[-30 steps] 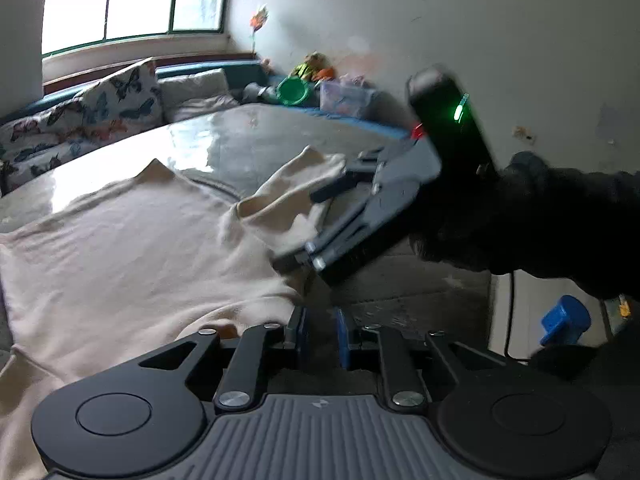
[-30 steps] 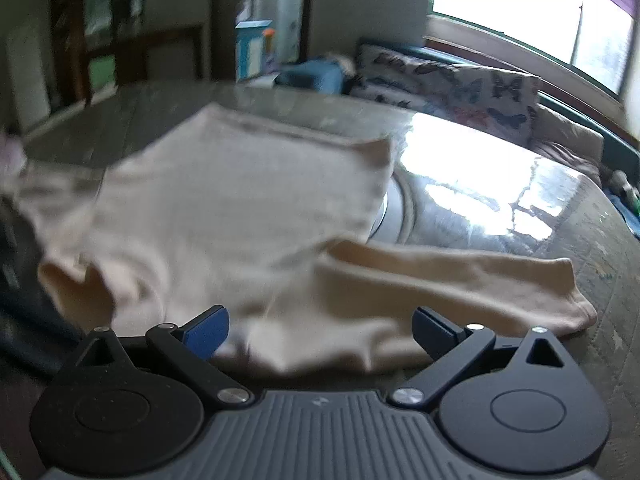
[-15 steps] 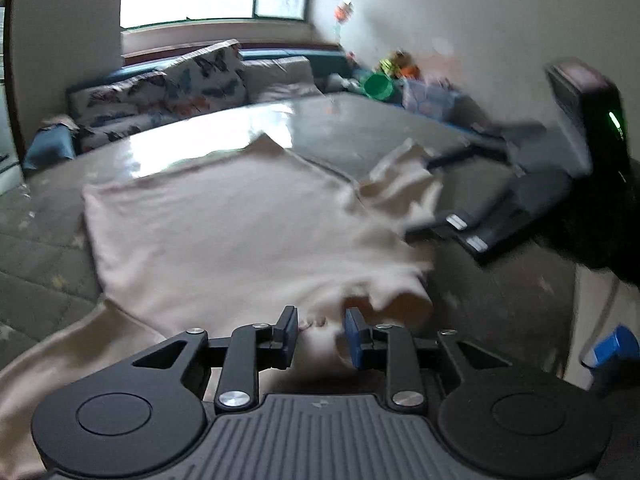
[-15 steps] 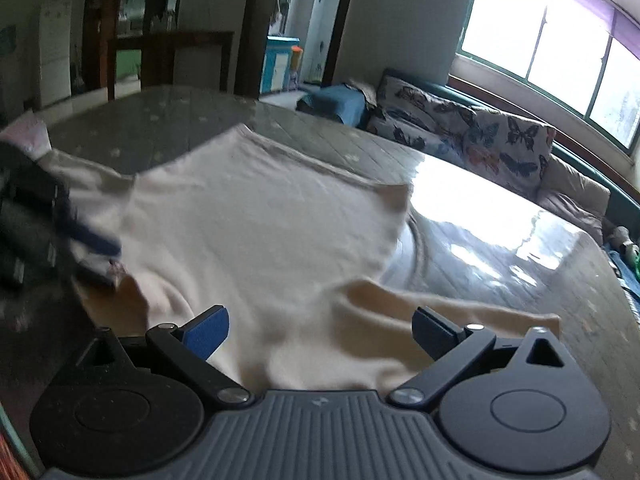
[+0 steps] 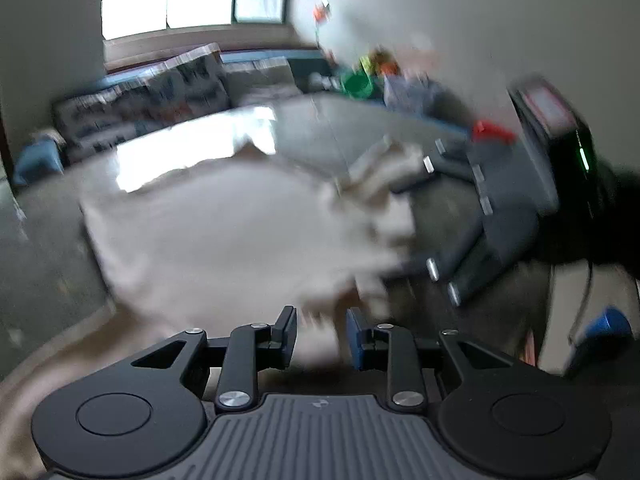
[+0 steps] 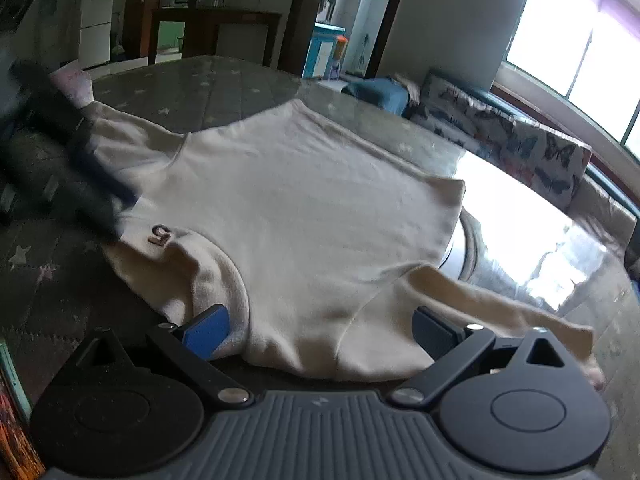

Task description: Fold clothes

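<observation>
across a glass-topped table (image 6: 520, 216) lies a cream sweater (image 6: 304, 216), spread flat, one sleeve trailing toward the bright side. the right gripper (image 6: 320, 328) hovers at the sweater's near hem, fingers wide apart and grasping nothing. the left gripper (image 5: 320, 332), at the sweater's neck end, is opening with blurred cloth between its fingers. best to pinch one layer at each shoulder and lift evenly. beyond the sweater, a butterfly-print sofa (image 6: 520, 140); nothing blocks the fold.
</observation>
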`<state>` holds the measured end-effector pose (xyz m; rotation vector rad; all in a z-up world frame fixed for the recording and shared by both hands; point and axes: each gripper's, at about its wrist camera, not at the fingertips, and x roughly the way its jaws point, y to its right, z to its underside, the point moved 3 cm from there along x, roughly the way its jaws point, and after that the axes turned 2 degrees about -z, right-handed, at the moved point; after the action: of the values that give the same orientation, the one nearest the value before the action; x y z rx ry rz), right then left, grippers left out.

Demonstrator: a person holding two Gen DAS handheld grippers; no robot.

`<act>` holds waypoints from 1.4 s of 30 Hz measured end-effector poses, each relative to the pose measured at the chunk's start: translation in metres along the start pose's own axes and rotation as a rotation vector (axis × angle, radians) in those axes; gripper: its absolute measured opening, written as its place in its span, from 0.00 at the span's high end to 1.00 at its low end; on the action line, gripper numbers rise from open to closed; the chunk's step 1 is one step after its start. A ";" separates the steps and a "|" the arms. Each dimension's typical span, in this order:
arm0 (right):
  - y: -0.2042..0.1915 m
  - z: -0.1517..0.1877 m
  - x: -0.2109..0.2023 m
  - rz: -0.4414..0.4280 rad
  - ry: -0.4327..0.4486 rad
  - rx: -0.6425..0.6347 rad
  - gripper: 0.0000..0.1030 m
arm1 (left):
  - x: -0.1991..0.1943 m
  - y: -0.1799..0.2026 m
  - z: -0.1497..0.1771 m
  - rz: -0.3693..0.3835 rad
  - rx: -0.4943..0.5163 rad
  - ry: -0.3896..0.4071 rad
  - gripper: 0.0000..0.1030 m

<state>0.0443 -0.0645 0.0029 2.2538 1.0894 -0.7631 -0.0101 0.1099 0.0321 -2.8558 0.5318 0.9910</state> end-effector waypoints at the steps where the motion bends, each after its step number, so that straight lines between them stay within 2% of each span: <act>1: -0.001 -0.003 0.000 0.004 0.014 0.011 0.03 | 0.003 -0.003 -0.008 -0.014 -0.015 0.020 0.68; 5: -0.004 -0.004 0.009 0.000 0.018 0.045 0.03 | 0.031 -0.007 -0.026 -0.050 -0.064 0.033 0.68; 10: 0.001 0.008 -0.001 -0.002 0.022 0.063 0.04 | 0.068 0.002 -0.009 -0.045 -0.054 -0.084 0.68; 12: 0.014 0.012 -0.014 -0.002 0.043 0.127 0.04 | 0.068 0.007 -0.003 -0.054 -0.022 -0.077 0.65; 16: 0.073 0.026 -0.035 0.095 0.089 0.325 0.05 | 0.064 0.012 -0.013 -0.044 -0.008 -0.070 0.65; 21: 0.165 0.054 -0.030 0.265 0.070 0.586 0.11 | 0.068 0.038 -0.040 0.014 0.062 -0.018 0.58; 24: 0.204 0.068 -0.021 0.356 0.042 0.674 0.15 | 0.080 0.060 -0.051 0.056 0.126 -0.019 0.56; 28: 0.236 0.084 -0.006 0.370 0.020 0.794 0.26 | 0.103 0.085 -0.055 0.095 0.185 -0.053 0.56; 30: 0.239 0.087 0.001 0.381 0.015 0.793 0.30 | 0.113 0.094 -0.052 0.114 0.203 -0.082 0.56; 35: 0.244 0.090 0.015 0.390 0.005 0.801 0.49 | 0.125 0.113 -0.041 0.147 0.273 -0.128 0.52; 36: 0.244 0.090 0.017 0.394 0.006 0.800 0.54 | 0.125 0.115 -0.040 0.155 0.286 -0.130 0.52; 37: 0.244 0.090 0.018 0.404 0.006 0.795 0.67 | 0.125 0.117 -0.040 0.163 0.296 -0.130 0.52; 39: 0.245 0.092 0.016 0.408 0.020 0.810 0.82 | 0.125 0.121 -0.043 0.171 0.312 -0.126 0.52; 42: 0.245 0.096 0.009 0.431 0.030 0.829 0.88 | 0.126 0.123 -0.054 0.153 0.331 -0.094 0.52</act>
<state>0.2234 -0.2557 -0.0213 3.0267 0.2508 -1.1219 0.0714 -0.0532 0.0033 -2.4955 0.8292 0.9503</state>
